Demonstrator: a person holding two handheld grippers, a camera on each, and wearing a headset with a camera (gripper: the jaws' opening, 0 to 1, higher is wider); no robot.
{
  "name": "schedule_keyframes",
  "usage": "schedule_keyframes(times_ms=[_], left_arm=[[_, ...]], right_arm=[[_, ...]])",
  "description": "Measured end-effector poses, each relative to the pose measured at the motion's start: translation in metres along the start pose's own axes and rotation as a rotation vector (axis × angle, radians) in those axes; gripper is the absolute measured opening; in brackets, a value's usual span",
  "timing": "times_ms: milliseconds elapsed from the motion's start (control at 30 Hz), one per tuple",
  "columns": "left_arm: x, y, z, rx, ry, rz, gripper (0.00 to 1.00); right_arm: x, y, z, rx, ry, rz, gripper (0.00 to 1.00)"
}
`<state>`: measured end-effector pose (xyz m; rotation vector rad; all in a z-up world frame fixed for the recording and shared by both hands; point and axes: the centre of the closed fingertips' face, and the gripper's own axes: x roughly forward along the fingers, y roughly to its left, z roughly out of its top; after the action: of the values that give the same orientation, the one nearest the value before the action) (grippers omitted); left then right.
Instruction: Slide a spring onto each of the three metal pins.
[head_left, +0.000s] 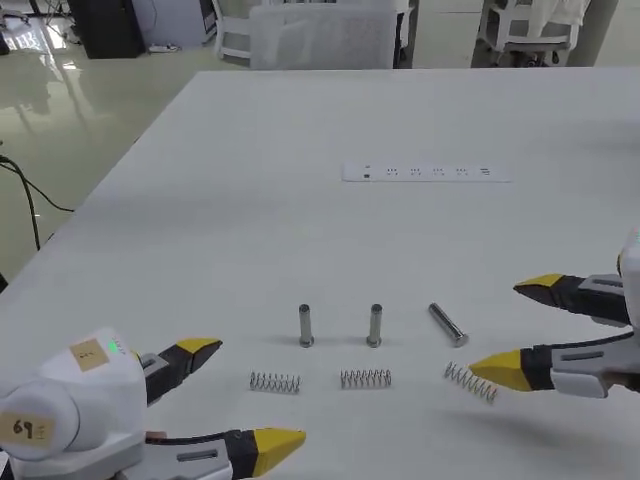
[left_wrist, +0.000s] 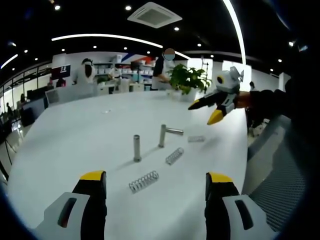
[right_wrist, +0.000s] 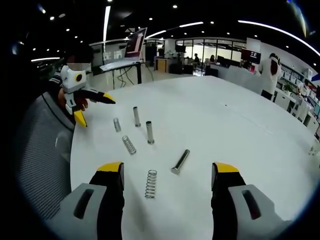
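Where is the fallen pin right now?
In the head view, the fallen pin lies at the right end of the row, beside the middle pin, just beyond the right spring and left of the right tool.

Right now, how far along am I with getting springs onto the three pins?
Done: nothing yet. The left spring, middle spring and right spring all lie loose on the table. In hand: nothing; the left hand-held gripper and right hand-held gripper are both open and empty. Remaining: all three pins are bare; the left pin and middle pin stand upright, the right pin lies on its side.
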<state>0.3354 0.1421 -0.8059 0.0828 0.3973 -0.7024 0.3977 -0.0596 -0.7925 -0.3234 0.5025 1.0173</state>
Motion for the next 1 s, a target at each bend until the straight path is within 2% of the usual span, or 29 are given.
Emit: schedule_keyframes(times_ms=[167,333,533,833,1000], left_arm=[[0.000,0.000,-0.001,0.003,0.005,-0.001,0.77],[0.001,-0.001,0.000,0.003,0.005,-0.003,0.77],[0.001,-0.001,-0.001,0.003,0.005,-0.002,0.77],[0.000,0.000,-0.001,-0.002,0.003,0.001,0.77],[0.000,0.001,-0.001,-0.002,0.003,0.003,0.77]], right_arm=[[0.001,0.000,-0.003,0.004,0.005,0.003,0.71],[0.004,-0.005,0.005,-0.010,0.007,0.001,0.70],[0.015,-0.013,0.012,-0.030,0.028,-0.001,0.69],[0.036,-0.018,0.006,-0.066,0.113,0.003,0.64],[0.047,-0.025,0.001,-0.050,0.175,-0.010,0.59]])
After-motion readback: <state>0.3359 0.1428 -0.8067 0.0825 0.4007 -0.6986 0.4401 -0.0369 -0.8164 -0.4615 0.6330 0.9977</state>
